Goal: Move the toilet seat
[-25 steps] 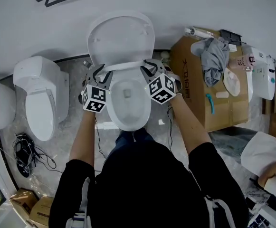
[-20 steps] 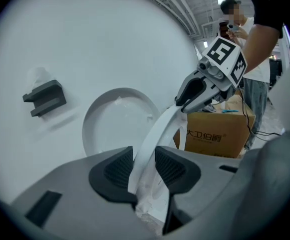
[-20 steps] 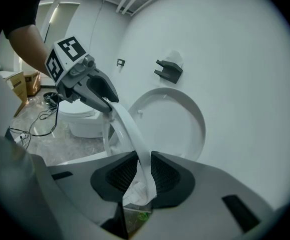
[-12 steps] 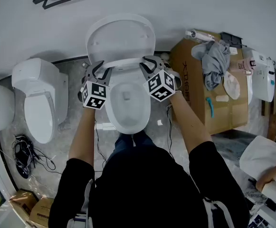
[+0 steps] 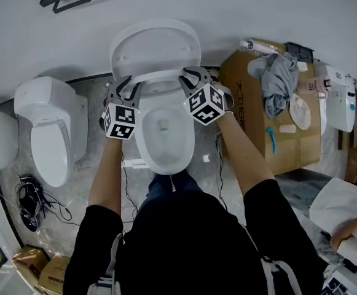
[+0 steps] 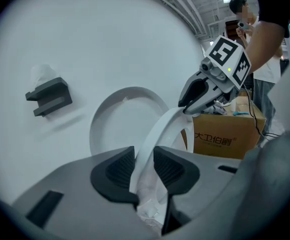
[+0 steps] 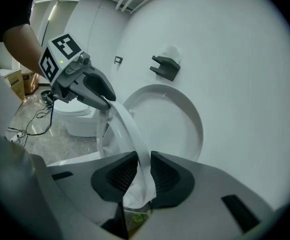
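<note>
White toilet seat (image 5: 160,74), clamped in left gripper (image 5: 124,86) and right gripper (image 5: 192,77) jaws, has been raised nearer lid (image 5: 155,45); lift judged nearly done.

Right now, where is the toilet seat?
Head view, top centre: the toilet seat is clamped by the left claw and right claw, raised above the bowl, in front of the open lid.

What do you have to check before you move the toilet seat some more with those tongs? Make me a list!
1. Left tongs clamped on the toilet seat: ok.
2. Right tongs clamped on the seat: ok.
3. Tongs on opposite sides of the seat: ok.
4. Lid up against the wall: ok.
5. Nothing between seat and lid: ok.
6. Hinge moves freely: cannot tell.
</note>
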The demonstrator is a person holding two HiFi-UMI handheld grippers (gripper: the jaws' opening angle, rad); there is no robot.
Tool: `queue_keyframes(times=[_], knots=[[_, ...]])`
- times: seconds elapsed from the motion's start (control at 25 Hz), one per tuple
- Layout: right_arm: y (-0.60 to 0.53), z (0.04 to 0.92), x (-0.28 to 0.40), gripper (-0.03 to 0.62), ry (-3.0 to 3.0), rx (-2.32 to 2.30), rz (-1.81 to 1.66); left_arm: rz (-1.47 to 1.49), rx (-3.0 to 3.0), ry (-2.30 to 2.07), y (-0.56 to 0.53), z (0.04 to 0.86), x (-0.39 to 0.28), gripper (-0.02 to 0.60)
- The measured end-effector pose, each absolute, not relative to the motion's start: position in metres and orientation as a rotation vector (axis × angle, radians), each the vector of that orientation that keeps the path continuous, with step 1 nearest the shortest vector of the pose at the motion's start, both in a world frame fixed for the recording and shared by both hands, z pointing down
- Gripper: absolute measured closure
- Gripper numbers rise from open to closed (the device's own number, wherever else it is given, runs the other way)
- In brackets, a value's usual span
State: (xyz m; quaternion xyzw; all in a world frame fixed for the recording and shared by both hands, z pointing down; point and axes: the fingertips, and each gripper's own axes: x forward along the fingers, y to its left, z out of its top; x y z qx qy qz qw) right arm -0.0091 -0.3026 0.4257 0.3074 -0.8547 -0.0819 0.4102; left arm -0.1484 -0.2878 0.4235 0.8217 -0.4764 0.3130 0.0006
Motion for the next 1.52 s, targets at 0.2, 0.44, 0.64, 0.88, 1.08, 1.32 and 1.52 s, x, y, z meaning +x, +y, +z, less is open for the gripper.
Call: queue_keyframes(times=[0.2,0.44,0.64,0.88,1.08,1.32,1.52], knots=[[-0.315,0.426,-0.011,0.496,-2.147,0.787,-0.191,0.973,2.57,-1.521,-0.293,0.421,-0.152,0.471],[-0.328,0.426,-0.013,0.497,-2.142,0.79,-0.185,0.953,2.556,-1.534,-0.301,0.421,-0.154,0.479],[-0.34,0.427,-0.016,0.499,-2.138,0.81,-0.175,0.928,2.542,-1.557,-0.311,0.421,-0.157,0.495],[-0.353,0.429,-0.017,0.5,-2.134,0.815,-0.168,0.874,2.506,-1.601,-0.322,0.419,-0.16,0.524],[-0.362,0.43,-0.019,0.502,-2.135,0.831,-0.163,0.828,2.482,-1.624,-0.329,0.418,-0.162,0.55],[-0.373,0.432,-0.02,0.502,-2.133,0.851,-0.153,0.835,2.507,-1.578,-0.329,0.423,-0.148,0.568],[-0.377,0.432,-0.021,0.503,-2.136,0.854,-0.162,0.812,2.506,-1.574,-0.331,0.422,-0.141,0.572]])
